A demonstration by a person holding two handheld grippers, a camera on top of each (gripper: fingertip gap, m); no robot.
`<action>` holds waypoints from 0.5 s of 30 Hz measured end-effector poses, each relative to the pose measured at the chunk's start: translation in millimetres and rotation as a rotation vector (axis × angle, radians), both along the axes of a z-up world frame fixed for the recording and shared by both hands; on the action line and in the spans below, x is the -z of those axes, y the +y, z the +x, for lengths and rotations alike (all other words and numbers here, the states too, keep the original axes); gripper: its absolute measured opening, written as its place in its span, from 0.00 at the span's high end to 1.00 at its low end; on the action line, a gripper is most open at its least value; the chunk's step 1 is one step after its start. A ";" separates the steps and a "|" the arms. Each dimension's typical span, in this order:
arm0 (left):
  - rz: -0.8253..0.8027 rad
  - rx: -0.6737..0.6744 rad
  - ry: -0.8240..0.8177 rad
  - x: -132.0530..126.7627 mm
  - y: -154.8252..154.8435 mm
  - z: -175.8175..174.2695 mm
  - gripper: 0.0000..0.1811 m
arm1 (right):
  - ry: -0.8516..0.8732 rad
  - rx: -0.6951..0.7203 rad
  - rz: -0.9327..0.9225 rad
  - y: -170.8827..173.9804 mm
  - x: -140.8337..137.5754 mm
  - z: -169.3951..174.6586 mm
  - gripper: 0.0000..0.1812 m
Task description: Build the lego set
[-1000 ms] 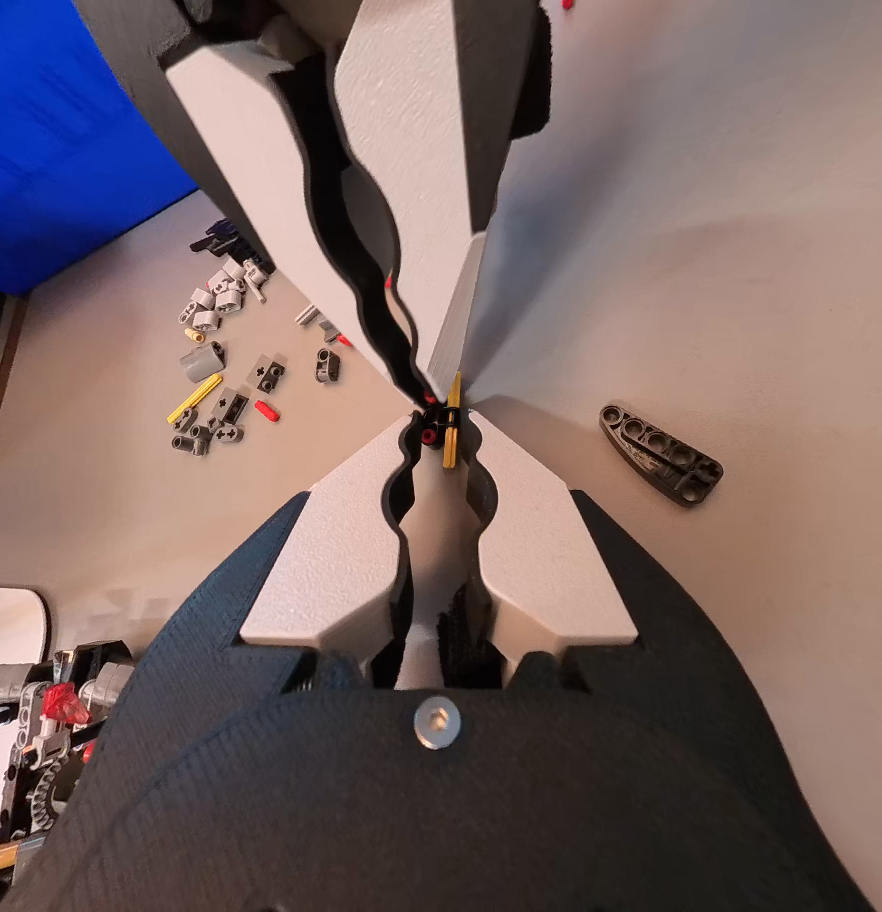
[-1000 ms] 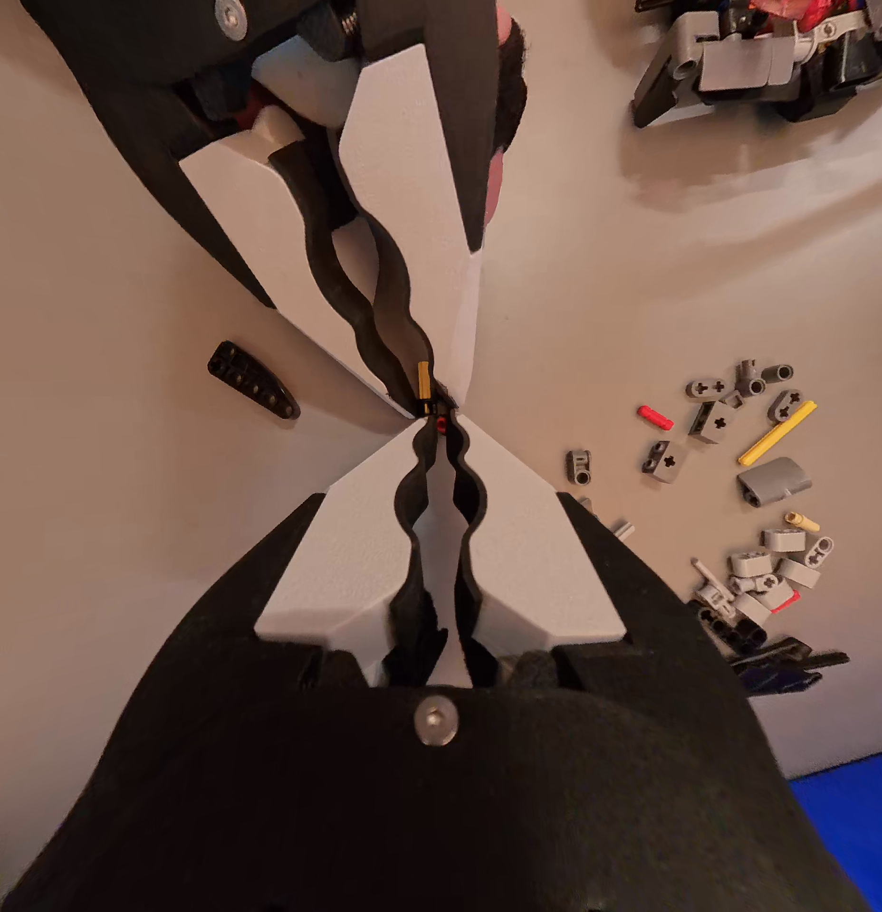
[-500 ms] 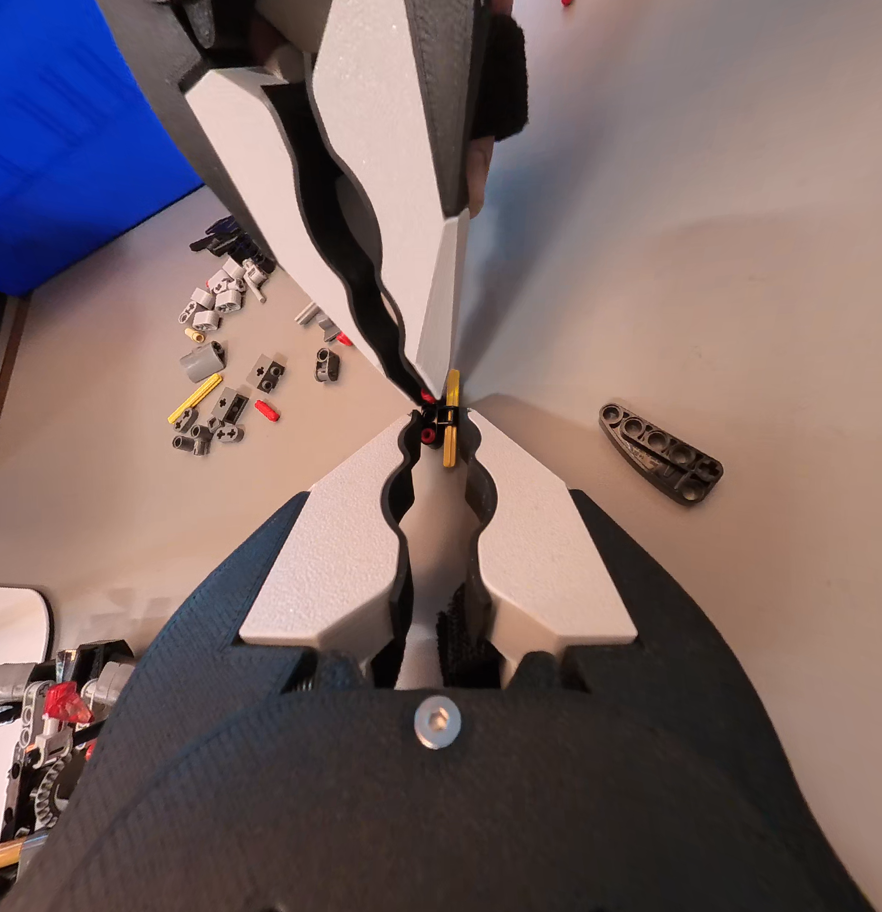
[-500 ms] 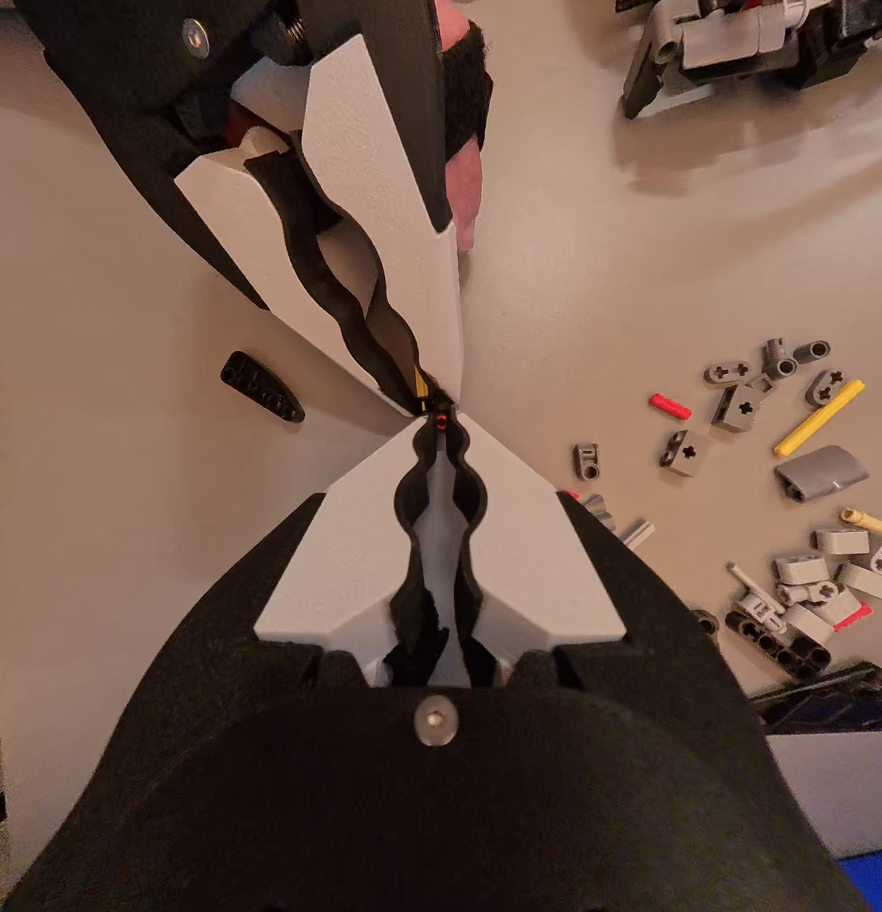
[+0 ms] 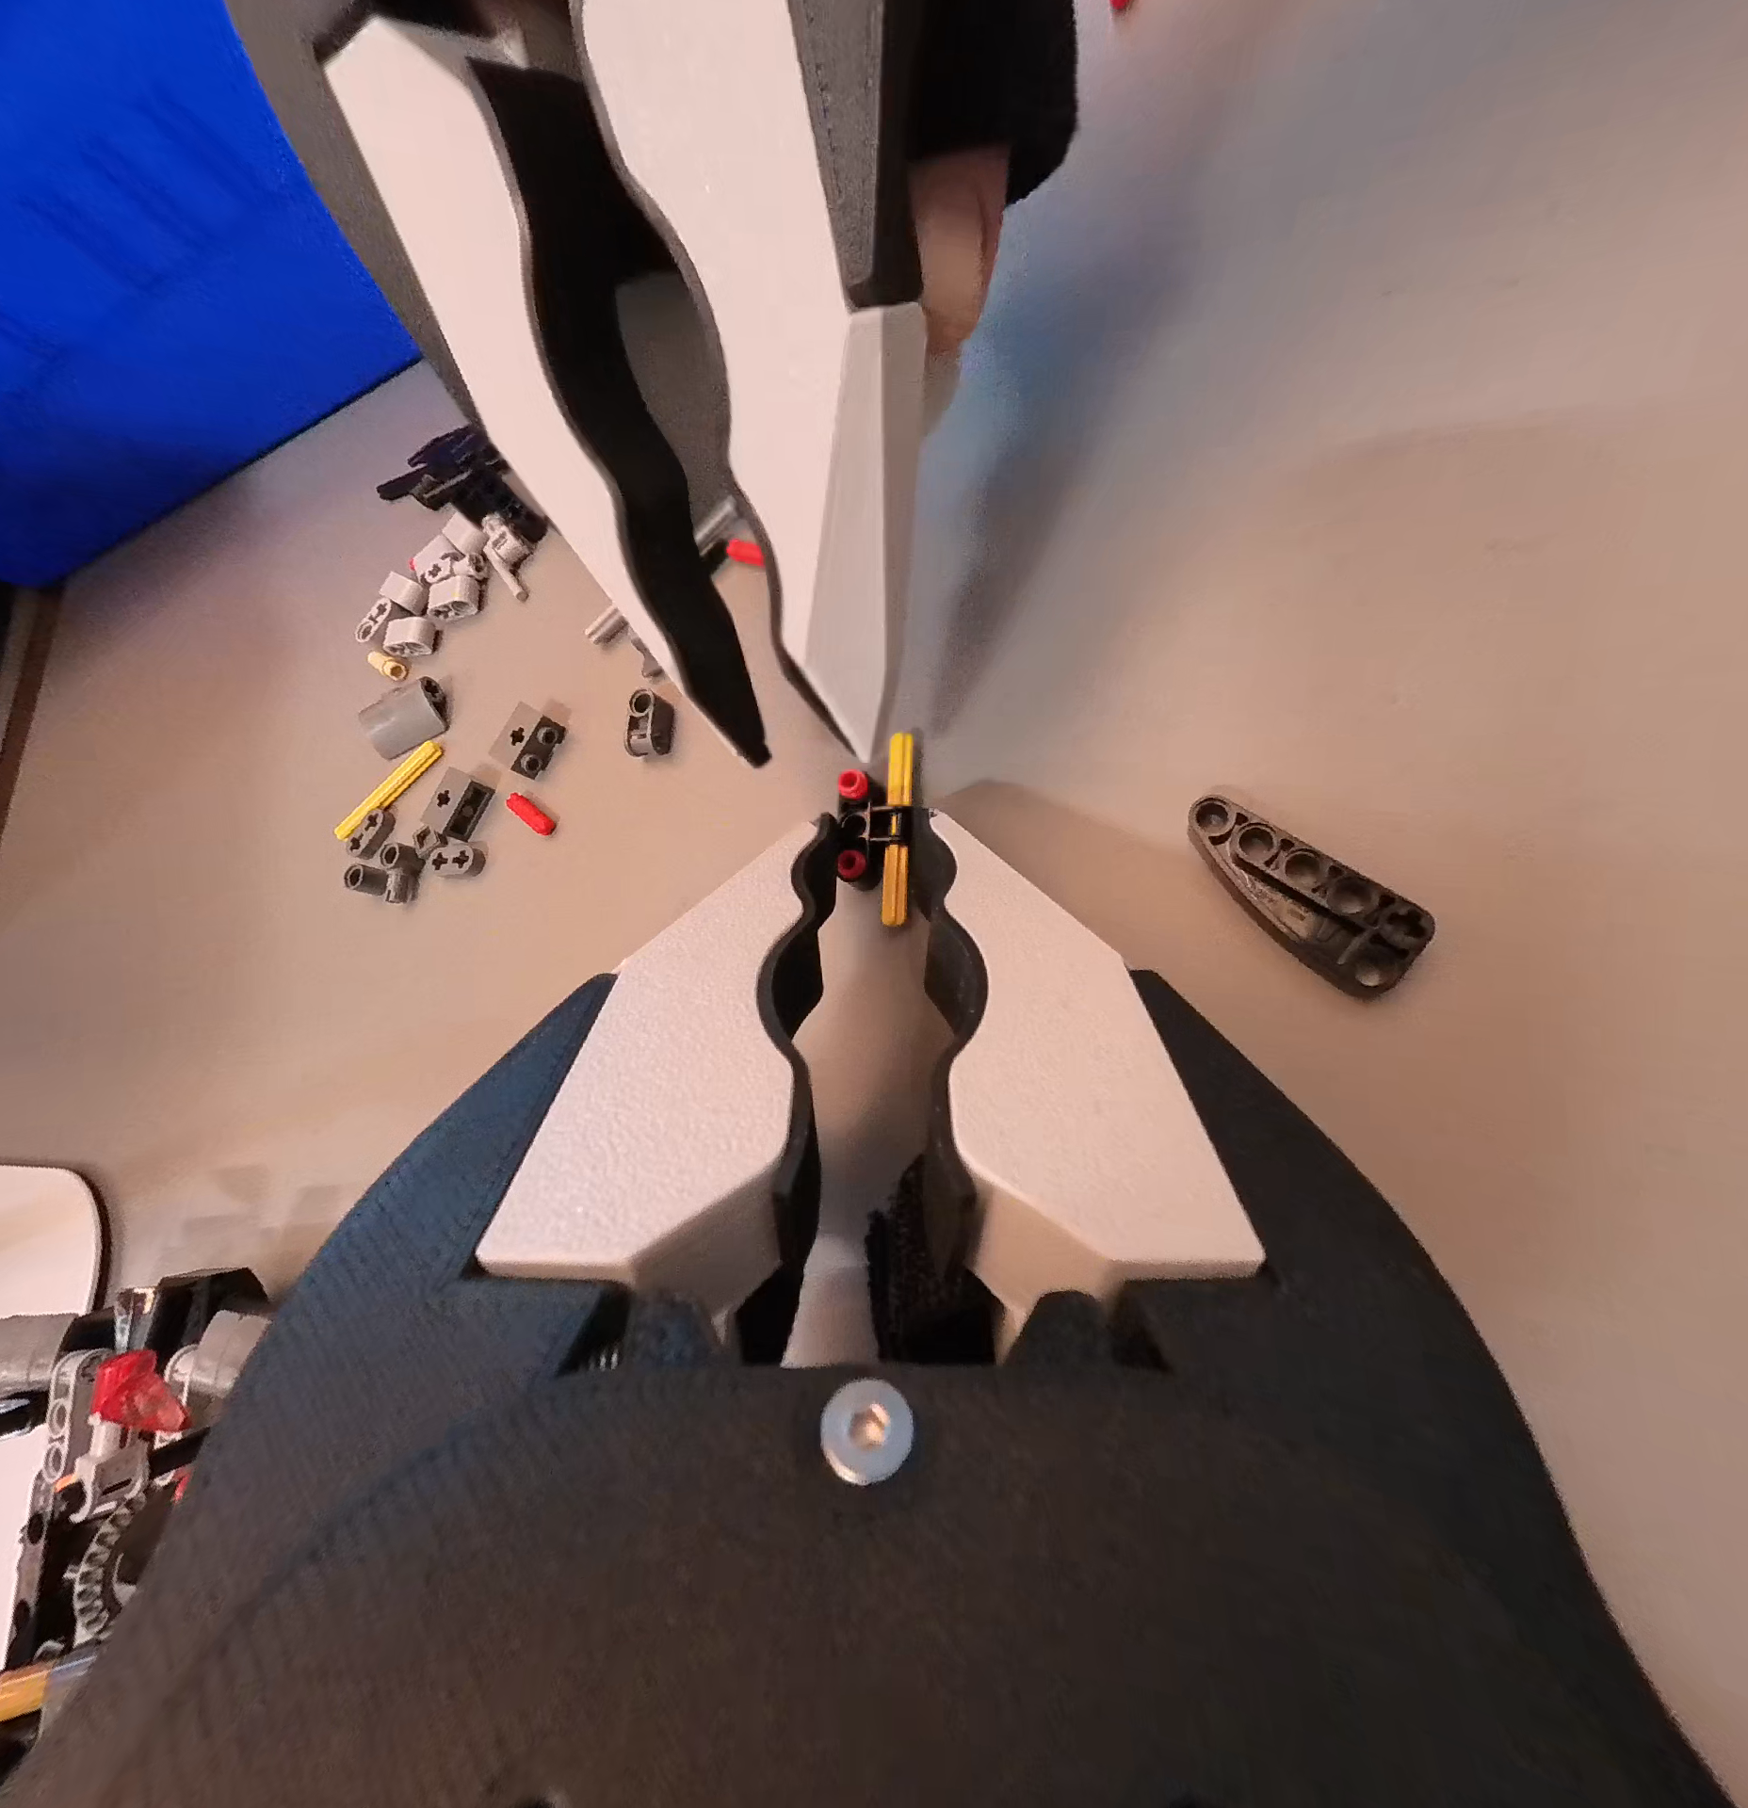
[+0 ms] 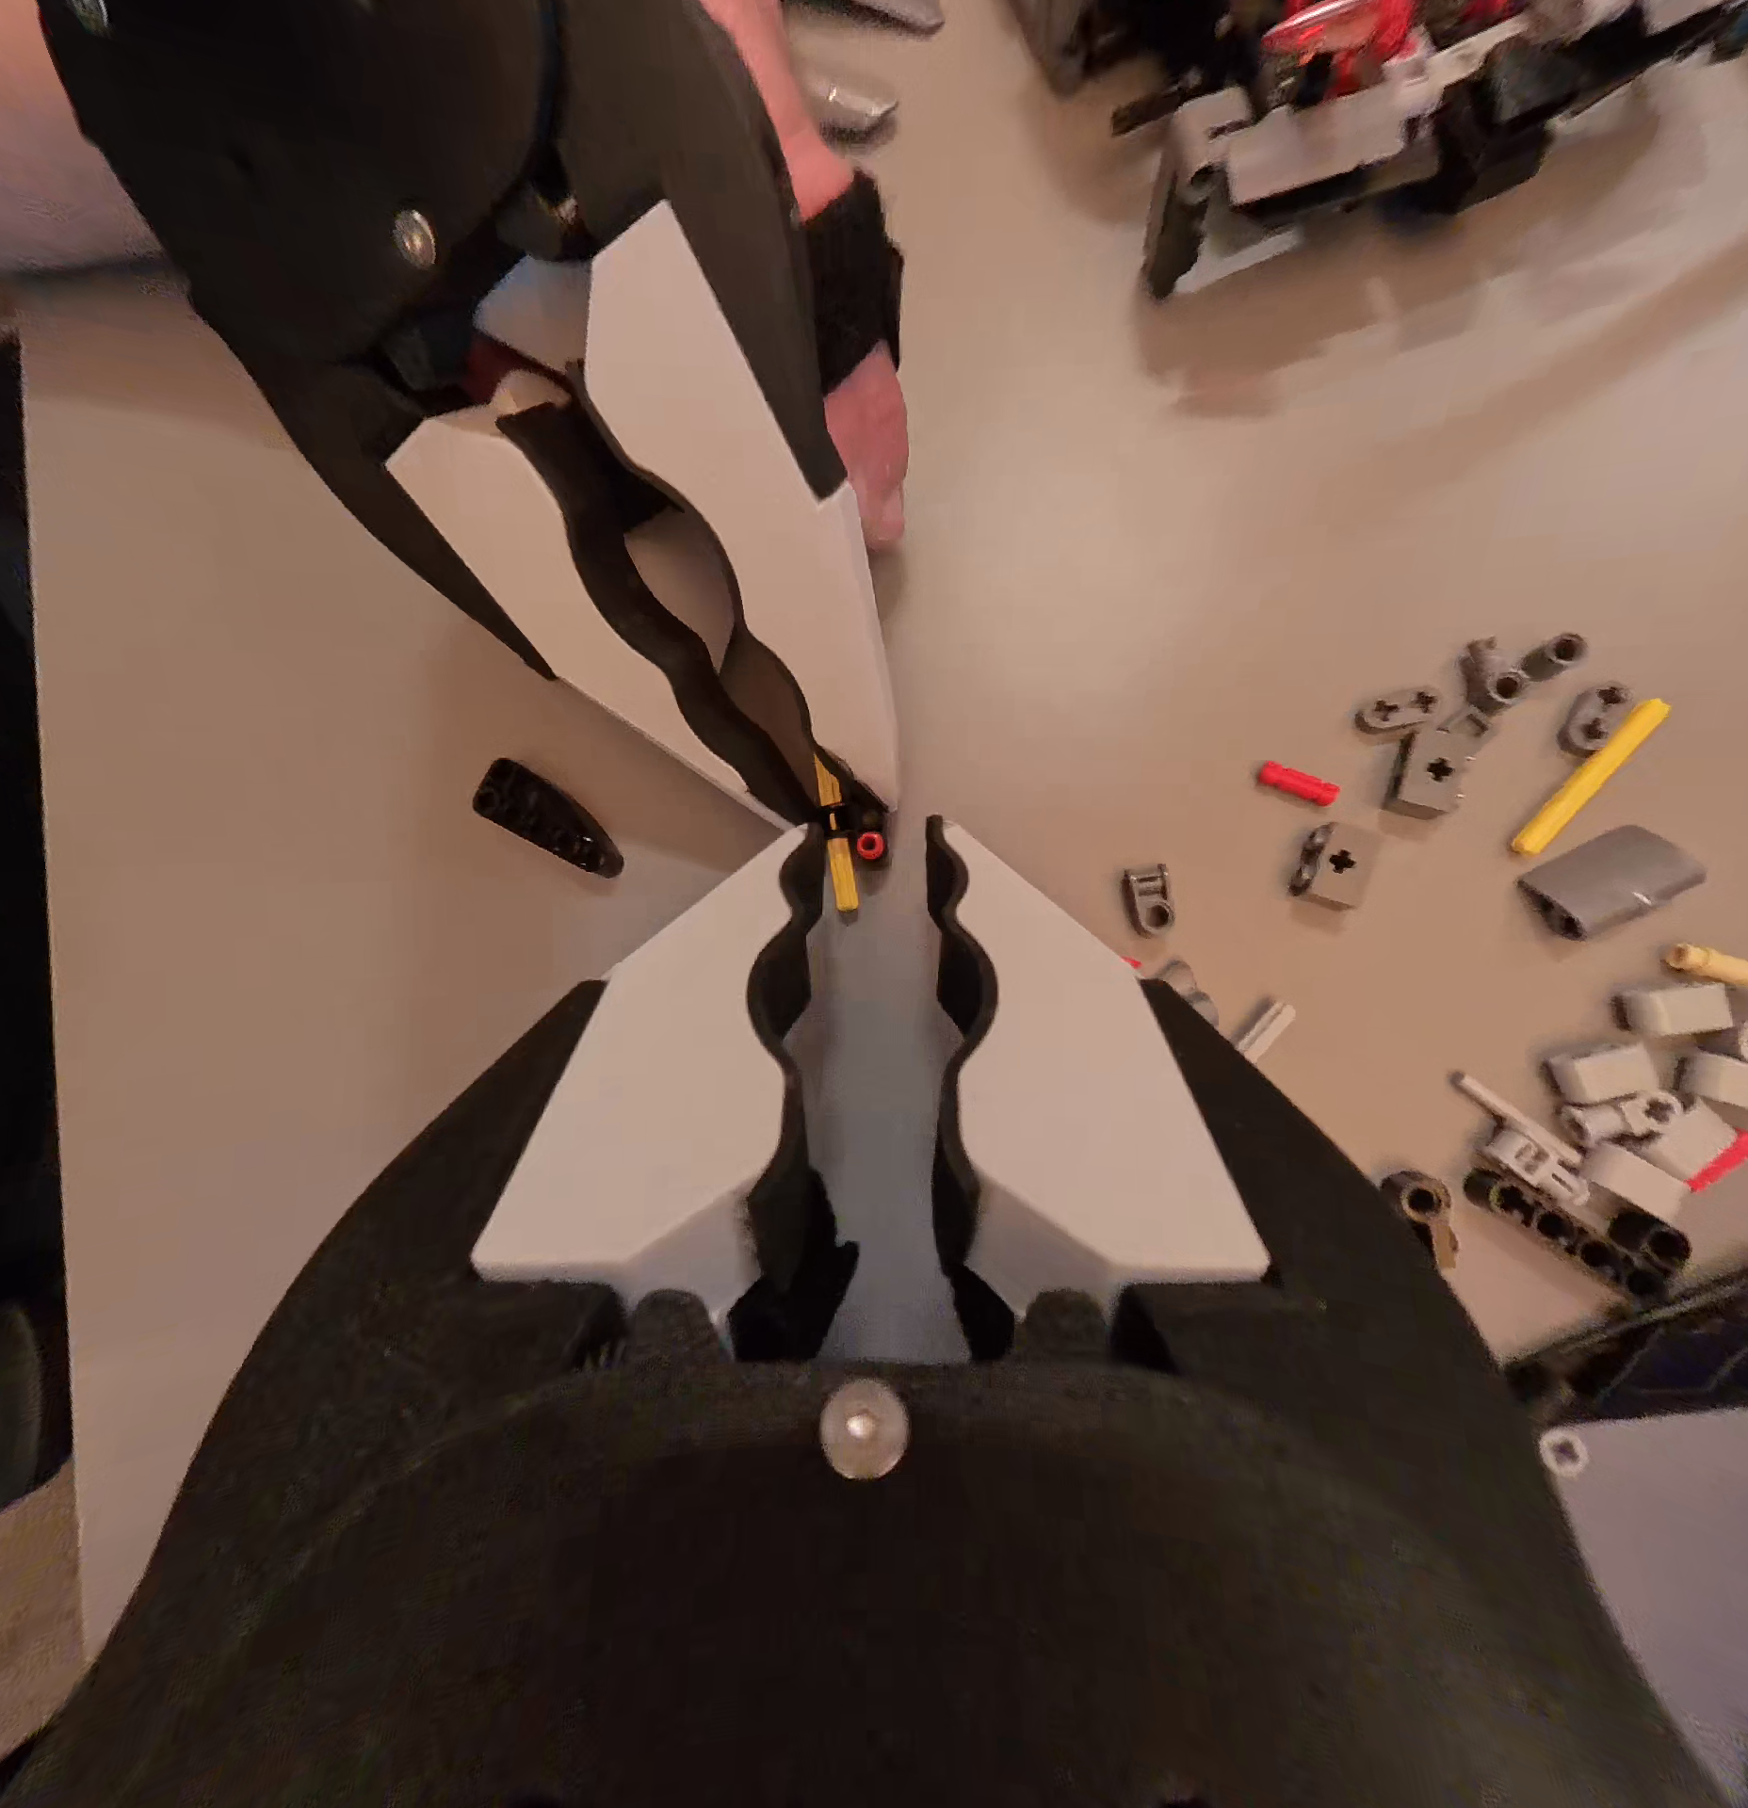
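Observation:
My left gripper (image 5: 875,832) is shut on a small lego assembly (image 5: 895,841): a black connector with two red pins and a yellow axle through it. It holds the piece above the beige table. My right gripper (image 6: 868,830) is open, its fingertips standing either side of the assembly (image 6: 844,861) without gripping it. In the left wrist view the right gripper (image 5: 809,755) comes in from above, jaws apart. In the right wrist view the left gripper (image 6: 846,802) comes in from the upper left, held by a gloved hand (image 6: 865,411).
A black curved beam (image 5: 1310,905) lies alone on the table; it also shows in the right wrist view (image 6: 547,817). Several loose grey, yellow and red pieces (image 6: 1496,783) are scattered together (image 5: 440,744). The partly built model (image 6: 1389,127) stands farther off (image 5: 97,1409). A blue surface (image 5: 117,245) borders the table.
My right gripper has opened and let go of the small assembly, drawing back a little. My left gripper still holds it in the same place.

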State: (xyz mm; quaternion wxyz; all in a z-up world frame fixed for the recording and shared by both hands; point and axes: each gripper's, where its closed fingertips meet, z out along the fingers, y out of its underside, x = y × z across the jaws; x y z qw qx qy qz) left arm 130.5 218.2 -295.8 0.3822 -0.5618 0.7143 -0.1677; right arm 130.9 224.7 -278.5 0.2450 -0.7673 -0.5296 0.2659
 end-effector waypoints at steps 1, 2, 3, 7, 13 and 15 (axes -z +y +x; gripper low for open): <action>-0.002 0.000 -0.001 -0.1 -0.1 0.0 0.93 | 0.001 0.026 0.011 2.7 0.6 2.3 0.90; -0.003 0.000 -0.003 -0.1 -0.1 0.0 0.93 | 0.001 0.052 0.005 4.7 2.9 3.8 0.93; -0.003 0.001 -0.003 0.0 -0.2 0.0 0.93 | 0.006 0.068 -0.018 4.6 6.1 4.3 0.95; -0.002 0.001 -0.001 0.0 -0.4 0.0 0.93 | 0.036 0.103 -0.099 4.4 16.0 4.8 0.98; -0.010 0.000 -0.005 0.0 -0.3 0.1 0.93 | 0.129 0.106 -0.171 3.4 9.2 2.3 0.95; -0.010 0.000 -0.004 0.0 -0.3 0.2 0.93 | 0.117 0.115 -0.169 4.7 13.0 3.4 0.96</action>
